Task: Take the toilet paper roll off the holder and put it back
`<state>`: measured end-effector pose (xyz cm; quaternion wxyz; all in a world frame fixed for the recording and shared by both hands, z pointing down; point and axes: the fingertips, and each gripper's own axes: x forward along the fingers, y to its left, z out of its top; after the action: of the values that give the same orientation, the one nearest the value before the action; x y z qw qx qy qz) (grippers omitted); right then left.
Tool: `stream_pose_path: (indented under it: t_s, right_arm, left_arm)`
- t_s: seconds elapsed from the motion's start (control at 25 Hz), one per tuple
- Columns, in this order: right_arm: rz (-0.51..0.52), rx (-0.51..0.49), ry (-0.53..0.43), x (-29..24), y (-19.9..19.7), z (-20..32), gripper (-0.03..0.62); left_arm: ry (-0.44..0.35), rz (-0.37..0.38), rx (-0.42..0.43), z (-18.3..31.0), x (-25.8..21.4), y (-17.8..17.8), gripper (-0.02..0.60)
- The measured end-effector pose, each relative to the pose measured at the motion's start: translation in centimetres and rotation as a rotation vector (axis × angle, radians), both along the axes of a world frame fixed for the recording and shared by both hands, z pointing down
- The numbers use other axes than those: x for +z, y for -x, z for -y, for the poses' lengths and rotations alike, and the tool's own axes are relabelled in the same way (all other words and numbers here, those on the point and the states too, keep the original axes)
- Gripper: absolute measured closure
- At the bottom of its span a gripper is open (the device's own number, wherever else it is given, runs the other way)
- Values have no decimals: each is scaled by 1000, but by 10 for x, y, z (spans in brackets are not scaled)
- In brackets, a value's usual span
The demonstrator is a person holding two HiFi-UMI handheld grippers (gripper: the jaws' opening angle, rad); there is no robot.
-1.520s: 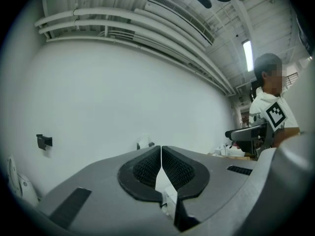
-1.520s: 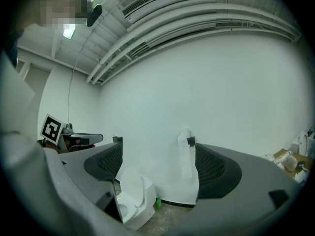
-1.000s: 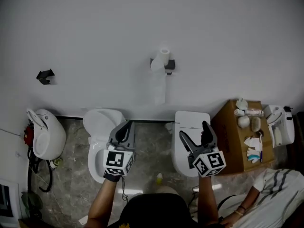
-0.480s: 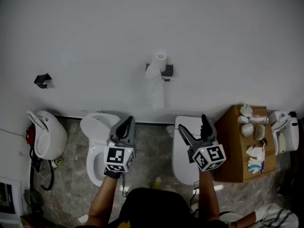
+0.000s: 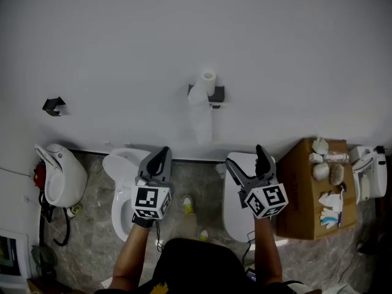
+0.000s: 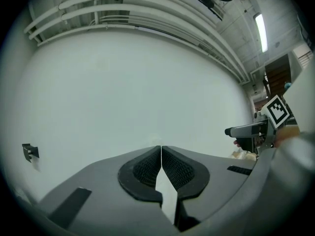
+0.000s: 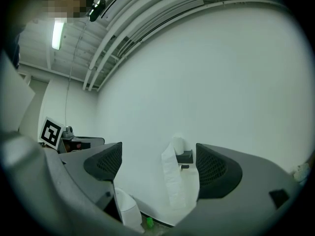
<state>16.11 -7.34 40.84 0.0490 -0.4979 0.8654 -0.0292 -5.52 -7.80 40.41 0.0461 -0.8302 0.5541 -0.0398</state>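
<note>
A white toilet paper roll [image 5: 208,78] stands on a dark holder [image 5: 215,94] fixed to the white wall, with a long strip of paper [image 5: 201,118] hanging below it. In the right gripper view the roll [image 7: 179,145] and its holder [image 7: 185,157] show between the jaws, still well off. My left gripper [image 5: 163,155] is shut with nothing in it, held low and left of the roll. My right gripper [image 5: 247,161] is open and empty, low and right of the roll. In the left gripper view the left gripper [image 6: 161,154] faces bare wall.
A toilet [image 5: 125,185] stands below left and another toilet [image 5: 236,195] below right. A brown box [image 5: 306,192] with small items sits at right, a white appliance [image 5: 58,173] at left, a small dark bracket [image 5: 54,105] on the wall.
The view has shifted a little, so the roll sits slightly left and higher in frame. Both grippers have crept up towards the wall. A foot now shows on the floor between the toilets.
</note>
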Motion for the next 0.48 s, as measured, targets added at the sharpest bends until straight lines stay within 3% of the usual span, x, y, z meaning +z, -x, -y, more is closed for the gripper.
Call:
stream_pose_path:
  t_s: [0.48]
  right_arm:
    - [-43,35,-9,-4,17,100,155]
  left_arm:
    - [-9,-10,55,112,3,6,563]
